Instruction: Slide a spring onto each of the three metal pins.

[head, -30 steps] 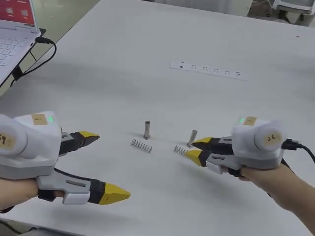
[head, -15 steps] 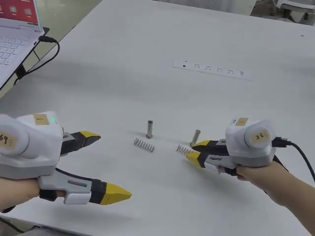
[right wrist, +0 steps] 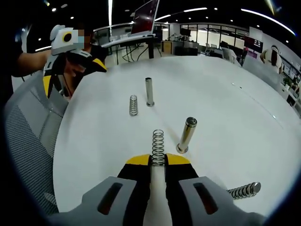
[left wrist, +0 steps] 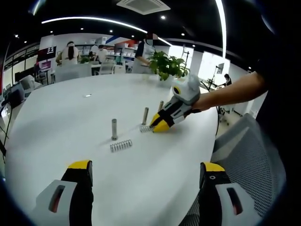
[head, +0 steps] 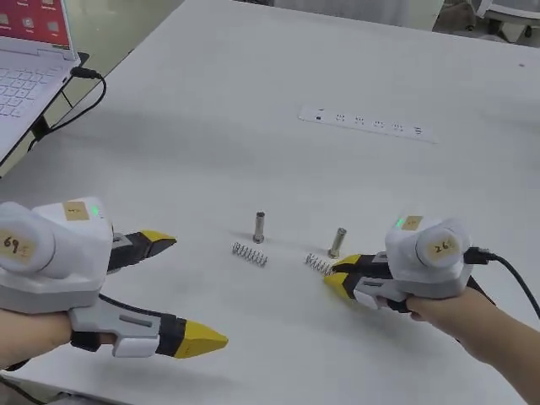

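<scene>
Yellow-tipped, the left gripper (head: 198,291) hangs with jaws spread wide over the near edge of the white table (head: 211,126). The right gripper (head: 331,272) pinches one end of a spring (head: 317,263) lying just beside an upright metal pin (head: 338,241). Farther off, a second spring (head: 250,253) lies near a second pin (head: 259,227), also upright.

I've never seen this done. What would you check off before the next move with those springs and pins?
1. Right gripper shut on the spring end: ok.
2. Nearest pin standing upright: ok.
3. Spring lined up over that pin: not ok, it lies on the table beside it.
4. Left gripper open, clear of the pins: ok.
5. Second spring lying loose by the other pin: ok.
</scene>
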The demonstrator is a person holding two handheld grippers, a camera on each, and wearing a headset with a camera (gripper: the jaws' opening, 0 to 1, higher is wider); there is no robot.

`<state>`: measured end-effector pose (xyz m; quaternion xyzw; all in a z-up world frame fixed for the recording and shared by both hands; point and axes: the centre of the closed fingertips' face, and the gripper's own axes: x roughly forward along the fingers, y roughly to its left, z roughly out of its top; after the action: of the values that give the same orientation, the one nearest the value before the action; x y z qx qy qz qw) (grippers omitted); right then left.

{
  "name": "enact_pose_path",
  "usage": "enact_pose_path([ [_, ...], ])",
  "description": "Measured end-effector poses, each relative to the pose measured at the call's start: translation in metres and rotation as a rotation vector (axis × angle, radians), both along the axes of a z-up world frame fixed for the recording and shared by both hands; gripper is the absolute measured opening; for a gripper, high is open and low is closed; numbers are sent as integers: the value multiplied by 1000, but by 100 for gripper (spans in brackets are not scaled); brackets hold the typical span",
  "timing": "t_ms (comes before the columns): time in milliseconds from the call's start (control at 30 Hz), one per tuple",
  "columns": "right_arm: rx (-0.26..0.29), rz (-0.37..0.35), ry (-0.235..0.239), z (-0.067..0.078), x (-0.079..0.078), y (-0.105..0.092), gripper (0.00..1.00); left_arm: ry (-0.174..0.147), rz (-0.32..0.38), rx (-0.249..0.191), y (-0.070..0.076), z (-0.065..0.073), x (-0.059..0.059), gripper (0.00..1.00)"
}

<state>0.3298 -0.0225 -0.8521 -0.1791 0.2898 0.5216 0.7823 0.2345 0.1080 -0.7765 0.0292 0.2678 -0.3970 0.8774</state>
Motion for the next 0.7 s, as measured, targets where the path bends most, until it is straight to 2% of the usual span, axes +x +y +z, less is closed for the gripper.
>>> enact_pose_path([
  [133, -5, 1, -7, 2, 1, -1, 9, 0, -3, -1, -1, 1, -1, 92],
  [433, 37, 24, -33, 28, -6, -2, 8, -13, -9, -6, -5, 6, 2, 91],
  [700, 46, 48, -62, 46, -15, -10, 8, -28, -45, -18, -22, 11, 7, 90],
])
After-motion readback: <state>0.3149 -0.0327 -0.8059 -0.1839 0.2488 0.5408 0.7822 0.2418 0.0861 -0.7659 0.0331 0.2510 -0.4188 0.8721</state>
